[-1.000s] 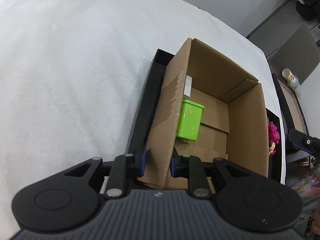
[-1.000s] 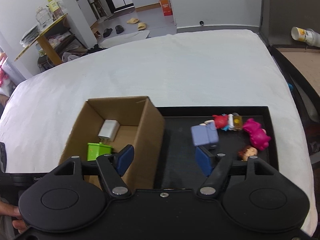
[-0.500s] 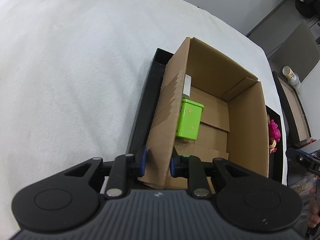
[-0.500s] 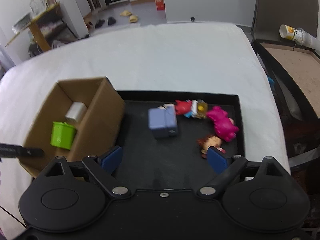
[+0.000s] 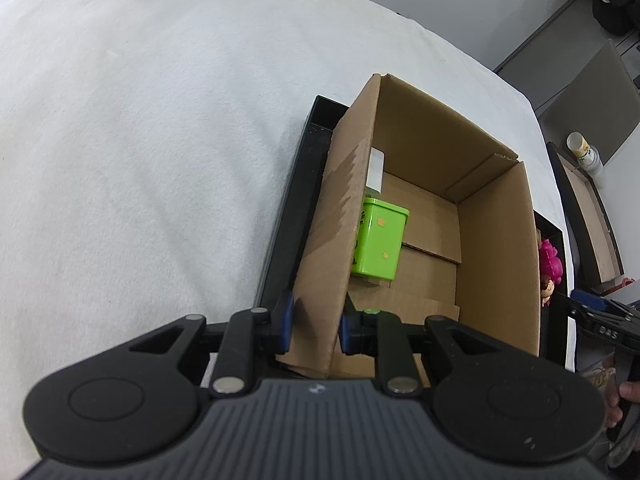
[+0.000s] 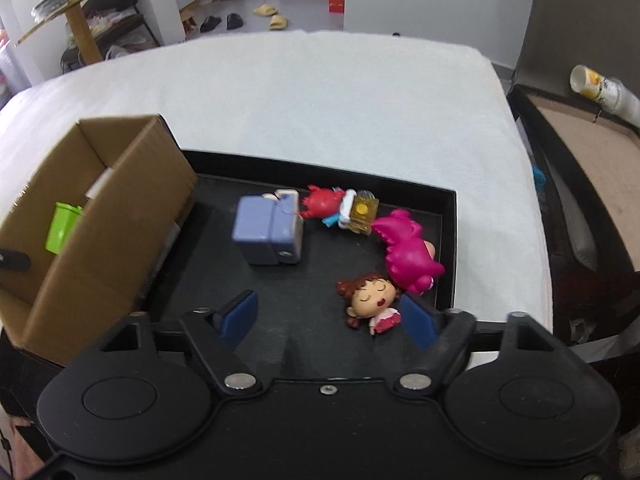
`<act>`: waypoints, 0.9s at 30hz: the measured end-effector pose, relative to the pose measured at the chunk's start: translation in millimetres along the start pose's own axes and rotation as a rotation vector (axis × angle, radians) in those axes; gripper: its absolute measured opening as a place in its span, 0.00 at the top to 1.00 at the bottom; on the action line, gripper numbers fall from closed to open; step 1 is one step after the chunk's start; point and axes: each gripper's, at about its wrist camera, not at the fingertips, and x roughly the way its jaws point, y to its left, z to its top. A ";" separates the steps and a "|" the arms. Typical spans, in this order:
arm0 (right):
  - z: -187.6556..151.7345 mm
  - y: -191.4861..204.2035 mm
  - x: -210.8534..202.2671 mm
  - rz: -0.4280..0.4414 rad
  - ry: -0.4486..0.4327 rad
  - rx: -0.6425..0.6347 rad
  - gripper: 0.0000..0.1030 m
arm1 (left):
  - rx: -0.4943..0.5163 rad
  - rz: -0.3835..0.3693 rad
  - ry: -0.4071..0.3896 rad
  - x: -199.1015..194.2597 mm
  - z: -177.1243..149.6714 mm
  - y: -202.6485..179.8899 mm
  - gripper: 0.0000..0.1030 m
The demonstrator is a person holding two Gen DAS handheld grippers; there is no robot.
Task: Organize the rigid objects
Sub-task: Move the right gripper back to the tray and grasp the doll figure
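Two box items half-hidden | green tin (image 5: 378, 246) | white block (image 5: 375, 171) cut off

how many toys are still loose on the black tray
4: blue block nearest the box, red figure behind it, pink toy at right, girl doll by the right gripper. The box may hide more.

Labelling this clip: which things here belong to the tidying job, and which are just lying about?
Job: cardboard box, green tin, blue block, red toy, pink toy, doll, black tray.
Lying about: paper cups, slippers.
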 end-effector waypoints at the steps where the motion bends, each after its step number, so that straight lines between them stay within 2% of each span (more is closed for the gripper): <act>1: 0.1 -3.1 4.0 0.005 0.007 0.004 0.34 | 0.000 0.000 0.001 0.1 0.1 -0.1 0.80; 6: -1.2 -12.6 24.4 -0.028 0.047 0.005 0.41 | 0.002 0.005 0.004 1.5 0.3 -1.0 0.80; 16: 2.6 -12.1 44.4 -0.059 0.084 -0.045 0.44 | 0.002 0.005 0.004 2.7 0.5 -0.6 0.80; 18: 3.0 -10.8 49.0 -0.065 0.107 -0.056 0.63 | 0.006 0.003 0.000 2.8 0.3 -0.5 0.80; 19: 3.8 -10.2 49.6 -0.076 0.119 -0.062 0.65 | 0.008 0.002 -0.002 2.8 -0.1 -0.2 0.80; 23: 4.5 -7.6 37.8 -0.029 0.112 -0.035 0.66 | 0.014 0.000 -0.011 2.4 -1.9 0.8 0.80; 27: 2.9 0.0 26.6 -0.022 0.100 -0.047 0.66 | 0.024 0.000 -0.020 0.8 -3.1 -0.6 0.80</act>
